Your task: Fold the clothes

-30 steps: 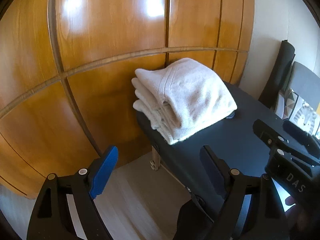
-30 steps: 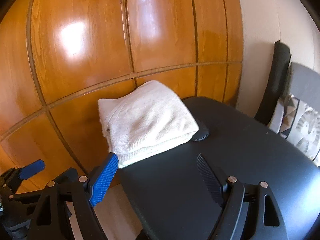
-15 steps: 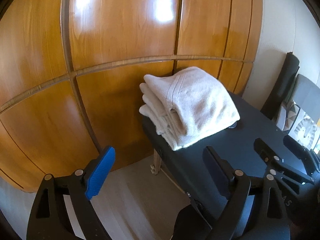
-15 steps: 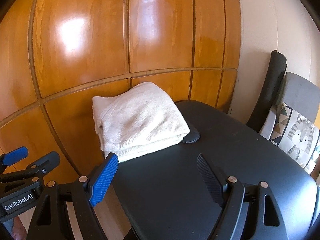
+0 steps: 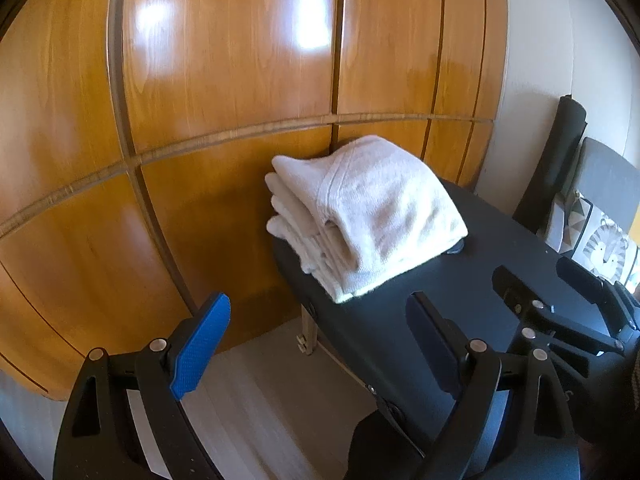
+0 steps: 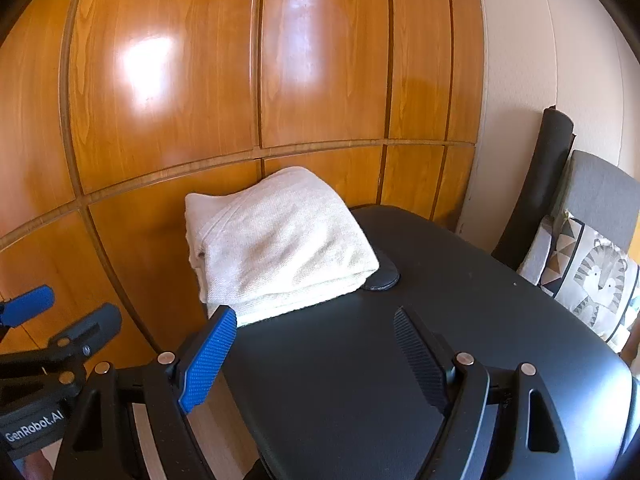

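Tilting downward over the black table (image 6: 460, 320), both grippers, left (image 5: 316, 340) and right (image 6: 316, 344), gape empty; folded towel (image 6: 280, 248) at twelve o'clock; only the left view shows its layered edge.

**Light & pic quality**

Bright daylight, both views. Glare patches on glossy wood panels (image 5: 224, 80), upper left & centre; same on right-wrist view. Soft shadow on panels left of towel (image 5: 368, 216). Table (image 6: 460, 320) dark, low detail. Strong fisheye: panel lines bow, black vignette at corners. Slight blur on floor (image 5: 256, 408), left view.
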`<state>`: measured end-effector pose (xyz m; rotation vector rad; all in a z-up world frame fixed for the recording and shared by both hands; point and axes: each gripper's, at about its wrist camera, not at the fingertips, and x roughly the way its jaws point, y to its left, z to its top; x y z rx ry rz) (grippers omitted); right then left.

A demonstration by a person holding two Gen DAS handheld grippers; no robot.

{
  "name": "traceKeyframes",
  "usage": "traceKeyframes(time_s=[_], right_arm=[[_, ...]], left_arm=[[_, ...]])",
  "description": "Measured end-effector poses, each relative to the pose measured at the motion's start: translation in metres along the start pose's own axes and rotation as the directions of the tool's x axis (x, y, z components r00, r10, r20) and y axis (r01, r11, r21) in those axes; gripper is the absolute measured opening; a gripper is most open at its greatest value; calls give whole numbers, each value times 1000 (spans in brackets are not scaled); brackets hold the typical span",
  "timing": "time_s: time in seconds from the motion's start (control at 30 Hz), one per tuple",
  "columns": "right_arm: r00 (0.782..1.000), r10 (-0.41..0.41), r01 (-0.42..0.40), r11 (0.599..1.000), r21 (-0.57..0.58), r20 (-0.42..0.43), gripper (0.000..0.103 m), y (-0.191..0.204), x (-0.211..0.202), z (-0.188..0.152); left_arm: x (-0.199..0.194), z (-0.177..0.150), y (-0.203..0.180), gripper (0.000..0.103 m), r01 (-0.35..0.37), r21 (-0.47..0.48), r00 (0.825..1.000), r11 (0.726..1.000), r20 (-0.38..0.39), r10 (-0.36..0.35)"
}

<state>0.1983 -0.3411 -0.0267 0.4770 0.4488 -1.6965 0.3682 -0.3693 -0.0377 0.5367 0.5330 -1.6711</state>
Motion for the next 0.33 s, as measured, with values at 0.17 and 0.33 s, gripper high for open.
traceKeyframes(time_s=[0.17,0.33], right_arm=[[1000,1,-1,1000,-2,-3,83,0,1,0],[1000,10,-10,1000,4,-14,83,0,3,-2]], left_arm=[[0,-3,2,92,-4,-19,1000,1000,8,5],[-8,-4,-5,92,-37,18,997,999,69,35]])
